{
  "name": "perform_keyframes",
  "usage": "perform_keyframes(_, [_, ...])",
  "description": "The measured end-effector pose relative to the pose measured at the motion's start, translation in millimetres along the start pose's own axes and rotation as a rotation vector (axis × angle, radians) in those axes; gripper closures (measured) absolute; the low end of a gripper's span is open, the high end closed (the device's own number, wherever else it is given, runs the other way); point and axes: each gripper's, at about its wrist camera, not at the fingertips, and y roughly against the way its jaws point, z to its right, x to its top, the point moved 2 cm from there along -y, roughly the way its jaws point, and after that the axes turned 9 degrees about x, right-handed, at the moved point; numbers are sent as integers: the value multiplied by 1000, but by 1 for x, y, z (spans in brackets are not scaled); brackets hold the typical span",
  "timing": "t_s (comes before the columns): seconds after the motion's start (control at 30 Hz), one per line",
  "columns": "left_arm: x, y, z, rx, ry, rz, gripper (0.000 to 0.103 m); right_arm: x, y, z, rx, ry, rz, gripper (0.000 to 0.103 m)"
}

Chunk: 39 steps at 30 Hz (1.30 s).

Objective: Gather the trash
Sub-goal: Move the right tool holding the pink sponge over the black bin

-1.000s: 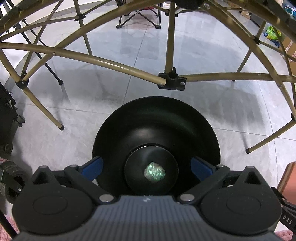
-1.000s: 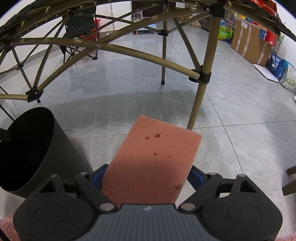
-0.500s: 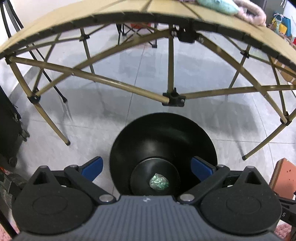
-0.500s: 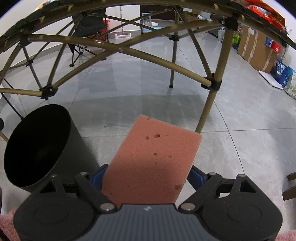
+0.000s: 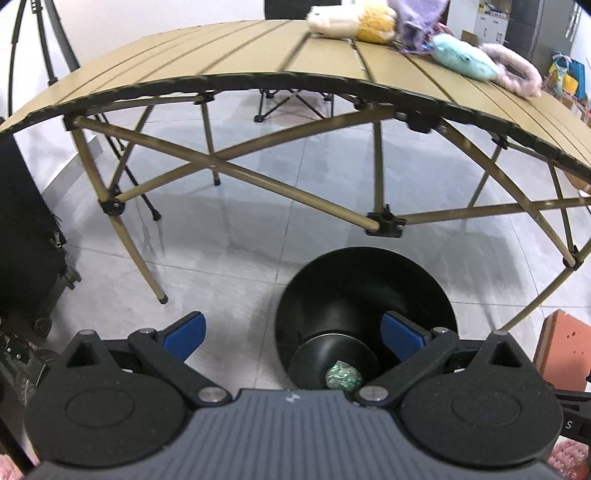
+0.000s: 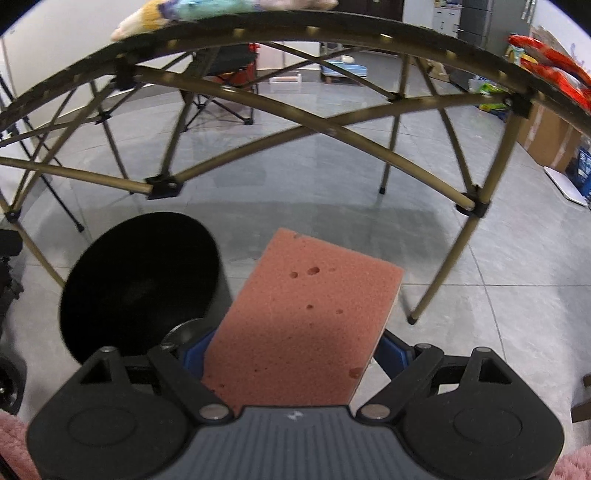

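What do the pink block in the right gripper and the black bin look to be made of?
Pink block: looks like sponge foam, matte, its face pitted with small holes. Black bin: smooth semi-gloss walls with soft highlights inside, probably plastic, though painted metal cannot be ruled out.

Right tool (image 6: 291,350) clamping pink sponge (image 6: 306,317), black bin (image 6: 140,280) left, folding table (image 6: 332,33) above

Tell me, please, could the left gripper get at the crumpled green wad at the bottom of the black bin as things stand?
Probably yes: the left gripper is open and empty above the bin, whose mouth is uncovered, with the wad exposed.
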Motion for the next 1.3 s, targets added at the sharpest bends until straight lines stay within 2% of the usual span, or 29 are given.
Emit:
perform_keyframes(0.57, [0, -1, -58, 36, 100, 7, 0, 33, -9, -80, 91, 88, -31, 15])
perform_keyframes(1.3, [-1, -31, -89, 109, 163, -86, 0, 65, -68, -123, 183, 97, -163, 15])
